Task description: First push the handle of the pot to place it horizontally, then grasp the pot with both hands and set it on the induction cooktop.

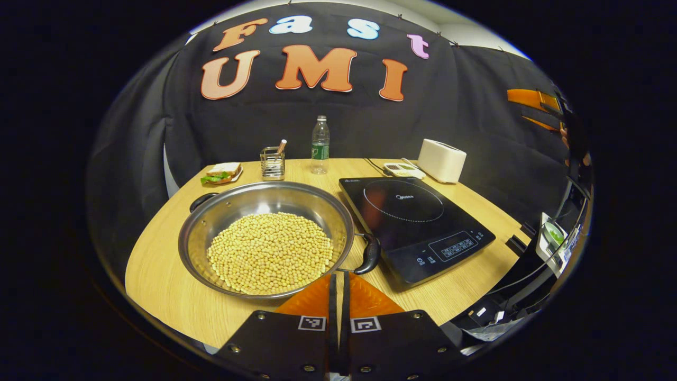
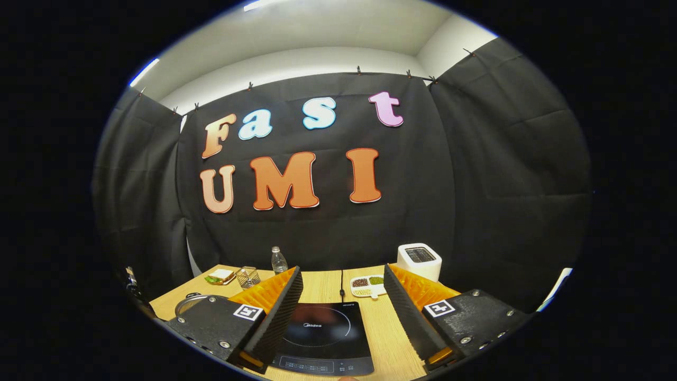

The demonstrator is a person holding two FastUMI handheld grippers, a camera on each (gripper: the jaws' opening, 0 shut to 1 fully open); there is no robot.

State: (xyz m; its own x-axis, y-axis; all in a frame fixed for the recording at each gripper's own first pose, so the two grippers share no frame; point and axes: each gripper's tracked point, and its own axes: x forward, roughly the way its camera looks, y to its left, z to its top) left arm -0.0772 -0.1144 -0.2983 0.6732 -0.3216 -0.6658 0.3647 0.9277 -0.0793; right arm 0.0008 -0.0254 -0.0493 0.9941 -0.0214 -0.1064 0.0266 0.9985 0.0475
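A wide steel pot (image 1: pixel 267 238) full of yellow beans sits on the wooden table (image 1: pixel 158 275), left of the black induction cooktop (image 1: pixel 418 222). Its two dark handles lie on a diagonal: one at the far left (image 1: pixel 202 200), one at the near right (image 1: pixel 368 254) close to the cooktop's edge. My left gripper (image 1: pixel 338 276) is shut with nothing in it, its tips just before the pot's near rim and left of the near handle. My right gripper (image 2: pixel 342 269) is open wide and held above the cooktop (image 2: pixel 320 336). The pot's rim (image 2: pixel 188 304) peeks out beside its left finger.
Along the table's back stand a sandwich plate (image 1: pixel 222 172), a wire holder (image 1: pixel 272 163), a water bottle (image 1: pixel 320 145), a small divided dish (image 1: pixel 403 169) and a white toaster (image 1: pixel 441 160). A cable (image 2: pixel 341 283) runs back from the cooktop. Equipment hangs off the table's right edge (image 1: pixel 550 241).
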